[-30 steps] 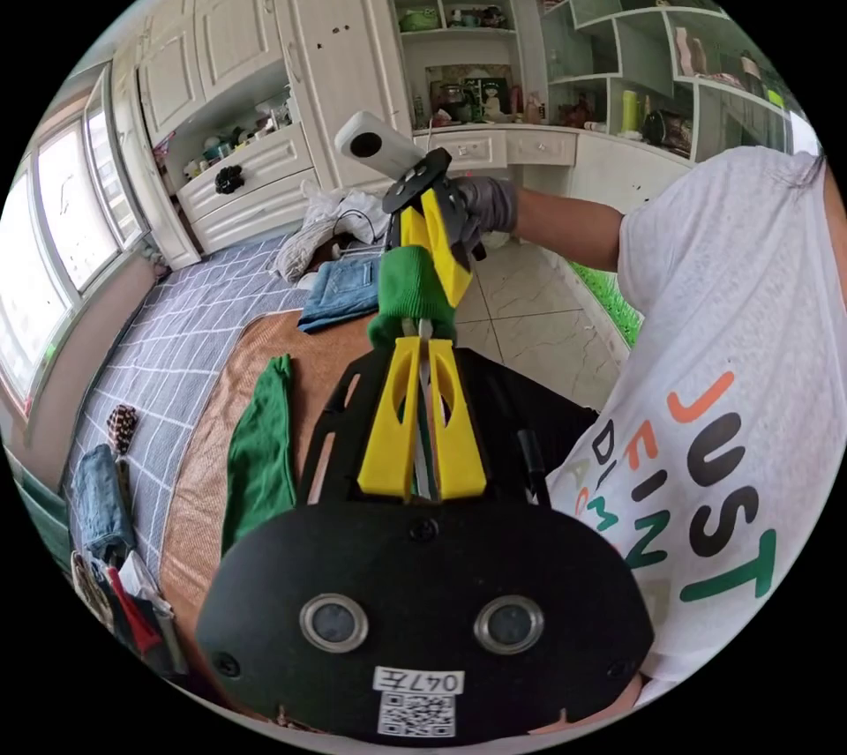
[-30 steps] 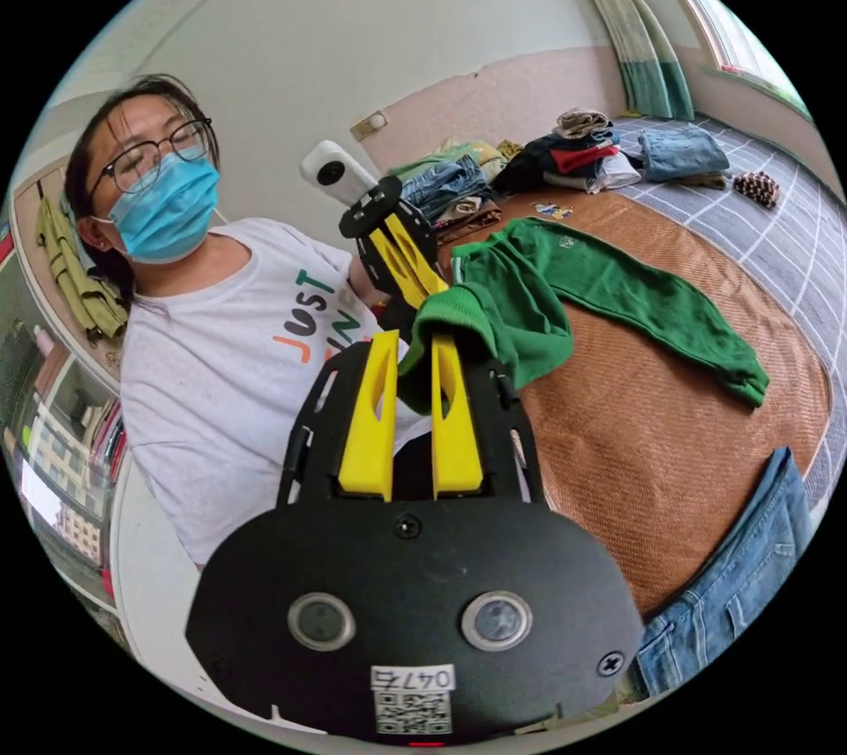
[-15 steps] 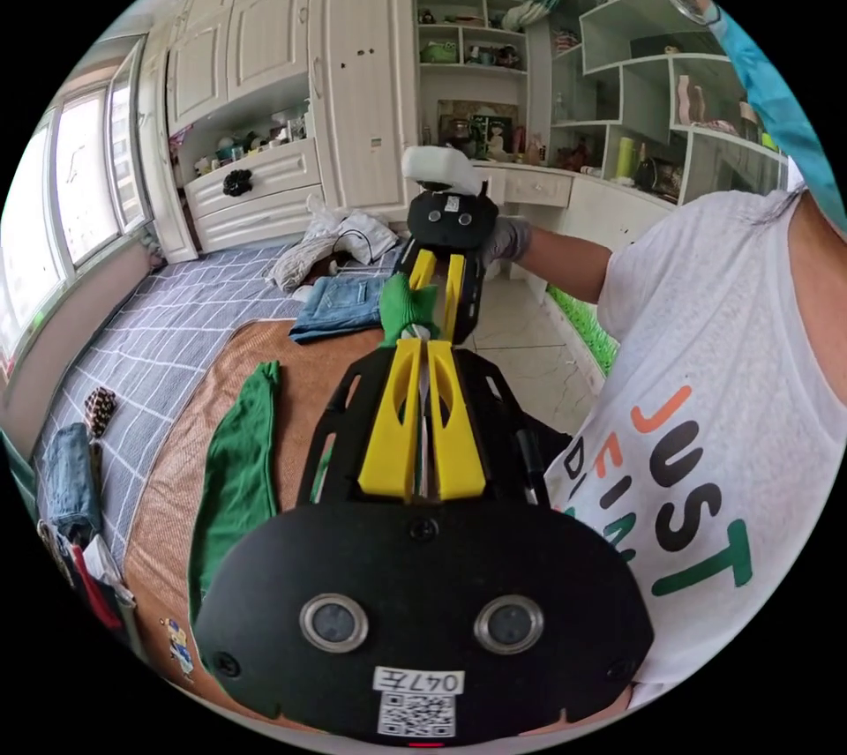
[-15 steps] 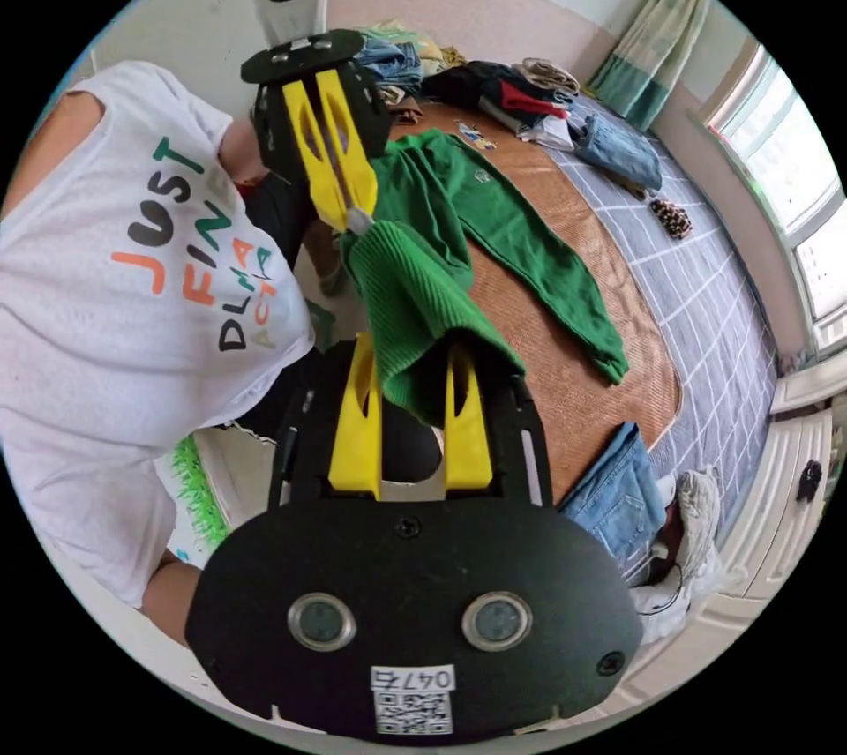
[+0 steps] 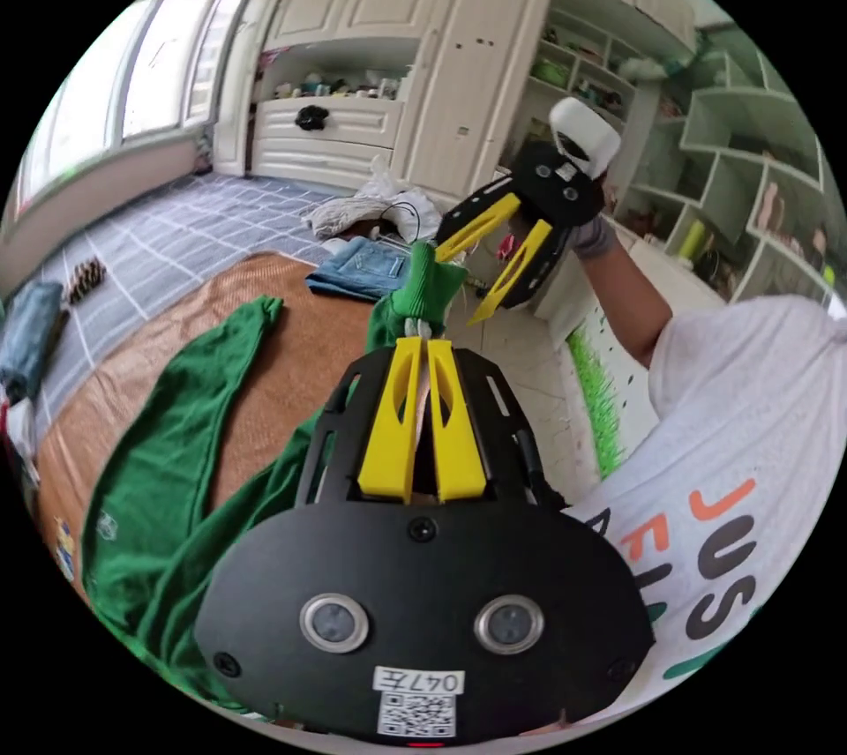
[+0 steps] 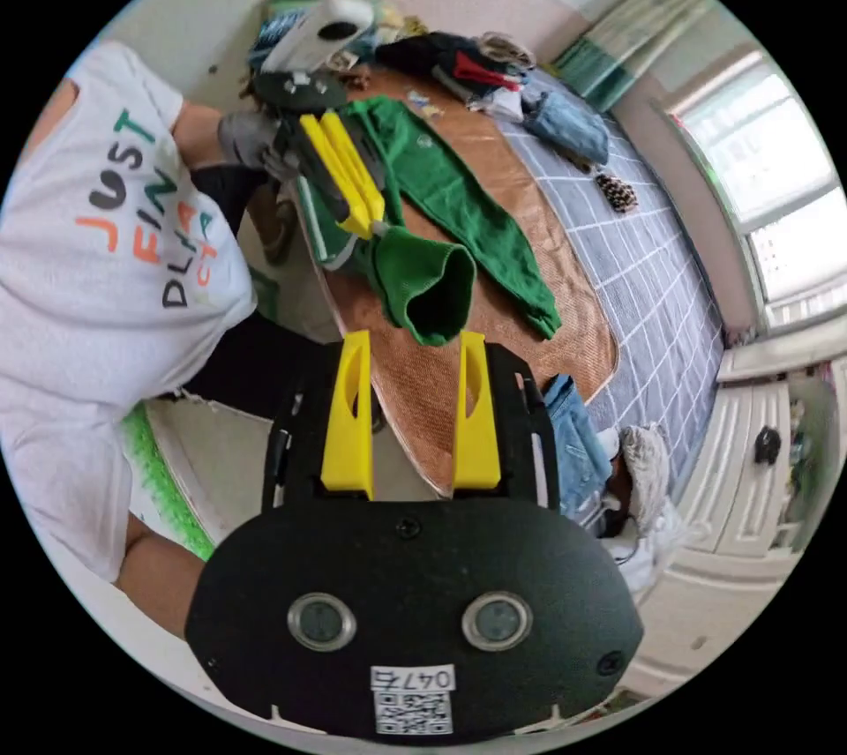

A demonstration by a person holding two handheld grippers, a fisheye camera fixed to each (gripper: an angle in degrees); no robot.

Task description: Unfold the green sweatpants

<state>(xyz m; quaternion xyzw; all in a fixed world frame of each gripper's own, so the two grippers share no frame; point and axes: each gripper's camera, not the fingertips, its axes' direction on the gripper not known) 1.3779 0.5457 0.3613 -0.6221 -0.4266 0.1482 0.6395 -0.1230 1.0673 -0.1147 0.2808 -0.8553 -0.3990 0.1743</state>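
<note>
Since half a second ago the right gripper point(image 6: 410, 340) has let go of the cuff point(image 6: 428, 283) and drawn back; its jaws stand spread apart with nothing between them. The left gripper point(image 5: 422, 340) has its jaws clenched on that ribbed cuff of the green sweatpants point(image 5: 168, 473), lifting one leg off the brown mat point(image 6: 538, 279). The other leg lies flat along the mat, near folded jeans point(image 5: 366, 268).
</note>
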